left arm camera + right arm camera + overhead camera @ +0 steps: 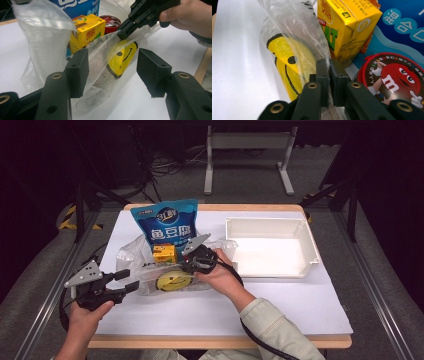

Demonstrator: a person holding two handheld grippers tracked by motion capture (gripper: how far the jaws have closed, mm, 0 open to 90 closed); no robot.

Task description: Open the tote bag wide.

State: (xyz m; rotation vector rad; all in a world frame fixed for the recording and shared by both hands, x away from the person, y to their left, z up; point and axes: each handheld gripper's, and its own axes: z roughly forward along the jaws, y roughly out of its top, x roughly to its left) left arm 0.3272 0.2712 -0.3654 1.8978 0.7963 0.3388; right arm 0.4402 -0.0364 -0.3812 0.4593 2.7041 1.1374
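Note:
A clear plastic bag (131,251) lies left of centre on the table, its mouth towards me. Inside it are a yellow drink carton (164,253), a yellow smiley-face item (172,281) and a red M&M's tin (392,75). A blue snack pouch (167,220) stands at the back of the bag. My right gripper (184,266) is shut on the bag's upper film (294,22), pinched between its jaws (329,72). My left gripper (129,280) is open just left of the bag's mouth. In the left gripper view the film and the smiley-face item (122,58) sit between its jaws (112,67).
A white empty tray (310,245) stands at the right back of the white table sheet (280,305). The wooden table edge (220,341) runs along the front. A metal stand (247,140) and cables lie on the floor beyond.

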